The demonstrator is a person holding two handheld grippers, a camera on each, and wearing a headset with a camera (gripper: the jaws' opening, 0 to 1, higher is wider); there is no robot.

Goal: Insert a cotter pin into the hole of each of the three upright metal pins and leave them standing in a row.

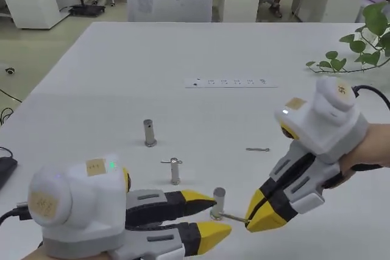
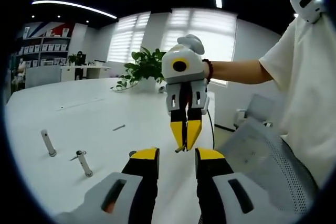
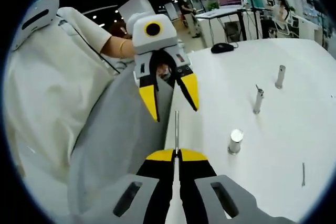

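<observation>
Steel shows in three short upright pins on the white table (image 1: 122, 65), set in a slanting row. The far pin (image 1: 149, 133) is bare, the middle pin (image 1: 175, 172) carries a fitted cotter pin (image 1: 170, 162) through its top, and the near pin (image 1: 218, 203) is bare and stands closest to the person. The right gripper (image 1: 253, 222) has its yellow-tipped jaws pressed together on a held cotter pin (image 1: 234, 217), which sticks out of the tips toward the near pin. In the head view its free end reaches the lower part of that pin, though I cannot tell whether the two touch. In the right gripper view the same cotter pin runs straight up from the closed tips, with the near pin to its right and apart from it. The left gripper (image 1: 209, 215) lies low at the front with its jaws apart, its upper tip just beside the near pin. A loose cotter pin (image 1: 258, 149) lies flat on the table to the right of the row, apart from both grippers. Farther back lie a white power strip (image 1: 231, 82) and, at the right edge, a leafy plant (image 1: 365, 47).
</observation>
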